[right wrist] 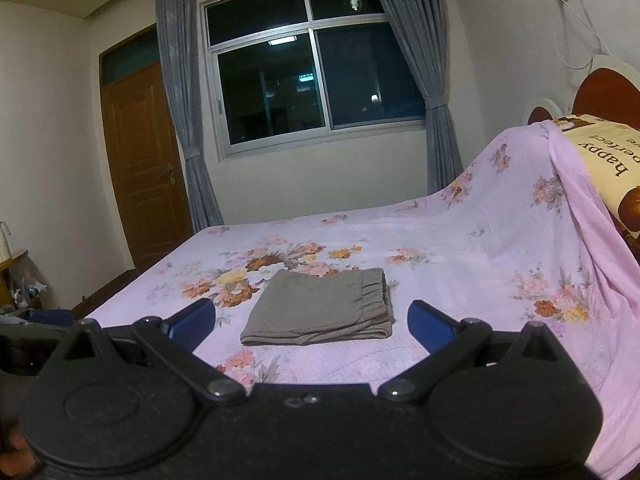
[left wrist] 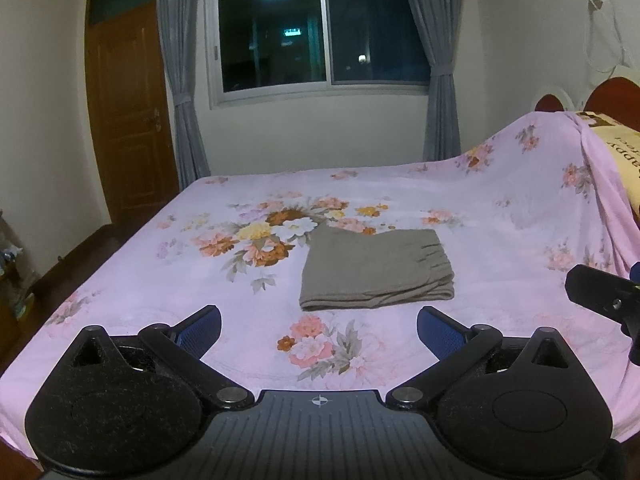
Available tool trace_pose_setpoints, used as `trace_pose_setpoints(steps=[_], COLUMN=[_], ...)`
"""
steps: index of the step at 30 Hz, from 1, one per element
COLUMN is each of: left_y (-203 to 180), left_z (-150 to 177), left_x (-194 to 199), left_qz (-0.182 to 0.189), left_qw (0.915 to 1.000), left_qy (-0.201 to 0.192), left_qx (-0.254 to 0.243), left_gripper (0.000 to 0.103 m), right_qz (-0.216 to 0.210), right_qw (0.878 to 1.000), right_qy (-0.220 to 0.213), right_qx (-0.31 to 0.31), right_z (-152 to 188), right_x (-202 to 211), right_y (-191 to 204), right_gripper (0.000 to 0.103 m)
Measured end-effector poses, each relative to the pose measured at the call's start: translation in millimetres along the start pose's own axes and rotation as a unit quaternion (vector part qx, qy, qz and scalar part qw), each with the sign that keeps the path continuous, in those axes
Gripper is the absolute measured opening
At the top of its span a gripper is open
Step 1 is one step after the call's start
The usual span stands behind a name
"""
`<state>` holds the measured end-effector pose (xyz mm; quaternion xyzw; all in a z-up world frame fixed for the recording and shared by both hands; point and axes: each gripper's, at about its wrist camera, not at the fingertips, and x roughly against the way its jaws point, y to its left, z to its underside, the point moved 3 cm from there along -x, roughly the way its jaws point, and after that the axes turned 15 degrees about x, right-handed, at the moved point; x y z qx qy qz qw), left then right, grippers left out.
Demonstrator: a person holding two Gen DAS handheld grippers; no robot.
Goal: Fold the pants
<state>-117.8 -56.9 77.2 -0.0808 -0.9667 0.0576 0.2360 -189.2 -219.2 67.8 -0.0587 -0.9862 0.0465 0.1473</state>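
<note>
- My left tongs are spread wide with nothing between the blue pads, hanging above the near part of the bed.
- My right tongs are just as wide apart, gripping nothing either.
- One pair of pants, grey-brown, lies flat on the flowered sheet as a neat stacked rectangle, clear of both tongs.
- From the left tongs the pants sit straight ahead and a touch to the right; from the right tongs, pants show dead ahead, just past the pads.
- Long axis runs left to right across my view, elastic waistband at the right end, folded edge along the near side.
- The right tongs look nearer to the bundle, I'd say, though neither touches it.
- Count: one pair of pants, two tongs, one bed.
- Judging by the tidy layers, the folding looks finished or very nearly so; any last move would come in from the near edge.
</note>
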Motion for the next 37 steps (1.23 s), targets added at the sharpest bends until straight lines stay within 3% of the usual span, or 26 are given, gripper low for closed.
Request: trace_pose_setpoints(steps=[29, 37], left_y=[-7.0, -15.3], left_z=[0.5, -4.9], left_x=[-22.0, -41.5], left_qz=[0.008, 0.033], left_qw=[0.9996, 0.9990], left_qy=[0.027, 0.028], left_qx=[-0.006, -0.001], left_gripper=[0.103, 0.103], right_qz=[-0.008, -0.011], right_qw=[1.000, 0.999], right_qy=[0.019, 0.031], right_qx=[0.007, 0.004], right_z=[-3.5, -2.9], right_x=[-25.0, -44.1], right_y=[-17.4, -27.2], right_gripper=[0.103, 0.103])
